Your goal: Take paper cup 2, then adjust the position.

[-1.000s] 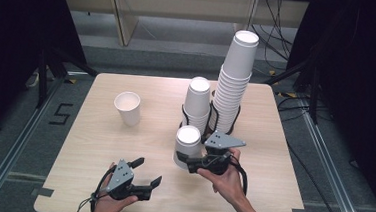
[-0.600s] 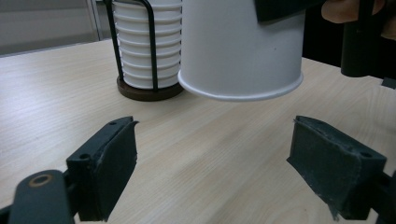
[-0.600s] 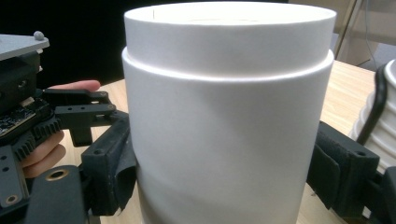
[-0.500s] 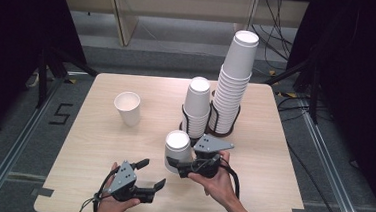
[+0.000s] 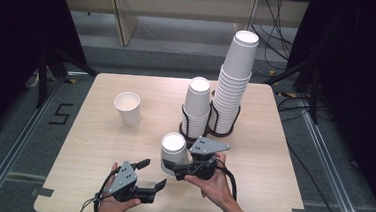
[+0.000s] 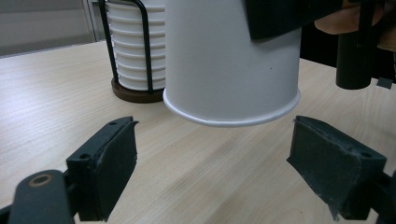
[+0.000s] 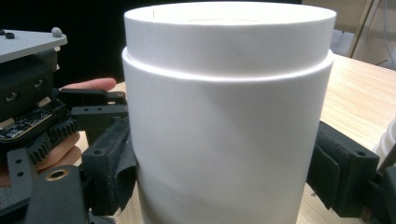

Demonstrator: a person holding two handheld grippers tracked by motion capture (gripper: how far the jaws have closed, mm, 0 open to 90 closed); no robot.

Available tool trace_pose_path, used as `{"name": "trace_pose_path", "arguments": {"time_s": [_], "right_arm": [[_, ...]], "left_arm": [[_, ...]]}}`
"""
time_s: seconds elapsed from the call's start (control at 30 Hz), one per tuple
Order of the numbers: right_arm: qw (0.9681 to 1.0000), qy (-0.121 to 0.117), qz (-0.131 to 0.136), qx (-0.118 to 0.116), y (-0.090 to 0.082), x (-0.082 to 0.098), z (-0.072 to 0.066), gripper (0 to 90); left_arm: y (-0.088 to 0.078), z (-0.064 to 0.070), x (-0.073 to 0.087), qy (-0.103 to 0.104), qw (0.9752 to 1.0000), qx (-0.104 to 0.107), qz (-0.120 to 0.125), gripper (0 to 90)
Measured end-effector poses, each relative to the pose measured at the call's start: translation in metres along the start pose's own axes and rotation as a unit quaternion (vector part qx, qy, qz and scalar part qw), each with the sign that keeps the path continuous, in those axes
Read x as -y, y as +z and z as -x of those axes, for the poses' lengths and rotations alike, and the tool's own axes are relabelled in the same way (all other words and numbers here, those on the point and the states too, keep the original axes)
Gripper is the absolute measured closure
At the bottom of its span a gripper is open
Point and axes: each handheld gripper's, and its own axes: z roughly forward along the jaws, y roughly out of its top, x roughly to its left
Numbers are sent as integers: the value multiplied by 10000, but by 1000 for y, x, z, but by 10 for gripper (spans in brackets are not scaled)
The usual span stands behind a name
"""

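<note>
A white paper cup (image 5: 174, 150) hangs upside down just above the table, with my right gripper (image 5: 175, 168) shut on its side. In the right gripper view the cup (image 7: 229, 121) sits between both pads, and a ridge runs around it near its top. My left gripper (image 5: 152, 173) lies at the near edge, left of the cup, open with nothing between its pads. In the left gripper view the cup's rim (image 6: 231, 119) hovers over the wood just beyond the two spread jaws of that gripper (image 6: 212, 163).
An upright white cup (image 5: 127, 108) stands alone at the left. A short cup stack (image 5: 196, 104) and a tall cup stack (image 5: 233, 84) sit in black wire holders behind the held cup. The short stack's holder (image 6: 133, 70) is close behind the cup.
My right gripper has carried the cup a little to the left and toward the near edge, closer to the left gripper. The left gripper has stayed where it was.
</note>
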Motion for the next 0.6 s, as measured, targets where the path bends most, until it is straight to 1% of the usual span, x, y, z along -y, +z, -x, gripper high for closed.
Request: {"name": "trace_pose_path", "arguments": {"time_s": [0.03,0.07,0.1,0.13,0.17,0.2,0.23,0.27,0.3,0.33,0.4,0.43,0.47,0.5,0.53,0.57,0.6], "right_arm": [[10000,-21,-3,17,0,0,-1,201],[10000,78,21,12,2,1,-3,201],[9999,43,-20,-94,2,1,-2,201],[10000,24,-39,-23,2,1,-3,201],[10000,-33,24,-16,4,1,-3,202],[10000,-25,-20,-35,4,1,-4,202],[9999,10,16,-124,6,2,-5,202],[9999,40,-42,-156,6,2,-6,202],[9999,-18,-62,-94,6,2,-7,202],[9999,-41,-51,-106,7,2,-8,202],[9999,-13,-42,-162,8,2,-11,202],[9999,-91,8,-137,9,2,-11,203],[9999,-35,7,-137,10,2,-13,202],[9997,-116,2,-195,12,2,-13,202],[9997,-37,-16,-235,12,3,-15,203],[9997,-109,-29,-210,13,2,-15,203],[9996,-2,-58,-276,13,2,-17,203]], "left_arm": [[0,0,0,-3,10000,-3,7,145],[0,0,0,-2,10000,-2,11,145],[1,0,0,-11,10000,27,87,145],[1,-1,0,-9,9999,40,93,145],[1,0,0,-12,10000,26,85,145],[0,0,0,-16,10000,24,81,145],[0,0,0,-6,10000,7,37,145],[0,0,0,-3,10000,13,41,145],[0,0,0,4,10000,16,40,144],[0,0,0,12,10000,15,34,145],[0,0,0,12,10000,18,42,144],[0,1,0,9,10000,16,53,145],[-1,0,0,17,10000,25,57,144],[-1,1,0,9,10000,23,62,145],[-1,1,0,10,10000,18,69,142],[-1,1,0,12,10000,26,61,140],[-2,1,0,20,10000,32,58,140]]}}
